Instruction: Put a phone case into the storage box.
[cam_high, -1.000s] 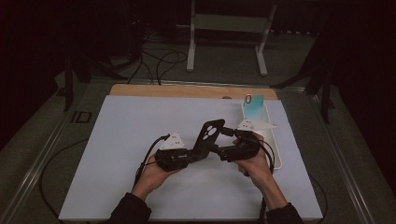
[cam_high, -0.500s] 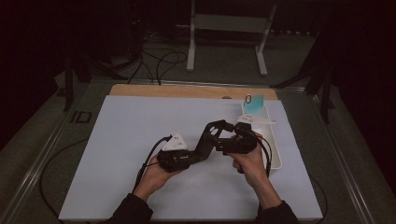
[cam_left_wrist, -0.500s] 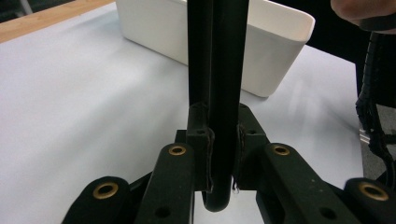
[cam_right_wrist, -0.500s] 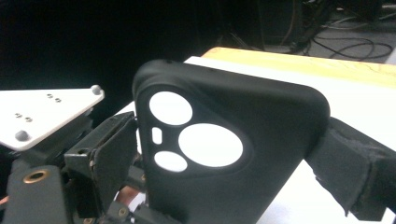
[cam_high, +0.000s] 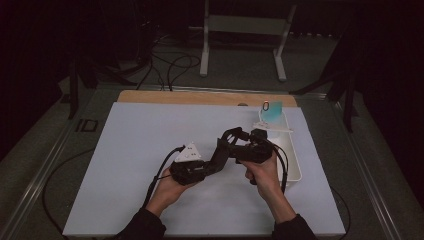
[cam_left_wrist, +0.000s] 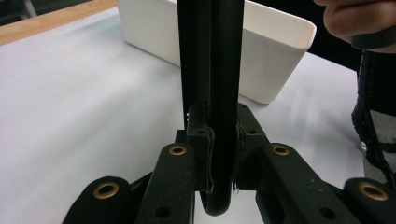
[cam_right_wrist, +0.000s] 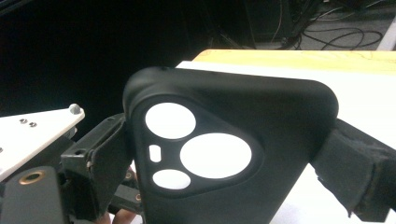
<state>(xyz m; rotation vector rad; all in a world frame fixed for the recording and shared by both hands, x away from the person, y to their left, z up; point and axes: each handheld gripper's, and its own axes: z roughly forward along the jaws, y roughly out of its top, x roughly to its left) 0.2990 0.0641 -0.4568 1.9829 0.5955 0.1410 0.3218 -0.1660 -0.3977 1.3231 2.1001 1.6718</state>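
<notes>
A black phone case (cam_high: 226, 146) with round camera cut-outs (cam_right_wrist: 215, 156) hangs above the white mat between both grippers. My left gripper (cam_high: 216, 159) comes from the left and is shut on the case's thin wall. The left gripper view sees the case (cam_left_wrist: 219, 93) edge-on, and the left gripper's (cam_left_wrist: 223, 156) pads press on it from both sides. My right gripper (cam_high: 236, 142) comes from the right. In its own view the right gripper (cam_right_wrist: 224, 165) spans the case's width, with a pad (cam_right_wrist: 352, 175) touching each side edge.
A white oblong bin (cam_high: 294, 165) stands on the mat just right of the hands and appears close behind the case as the bin (cam_left_wrist: 271, 56). A teal card (cam_high: 273, 111) stands at its far end. A wooden strip (cam_high: 200, 97) borders the mat's far side.
The right gripper has moved left from beside the bin up to the case. The case has tipped from standing tall to leaning lower between the two grippers. The left hand stayed put.
</notes>
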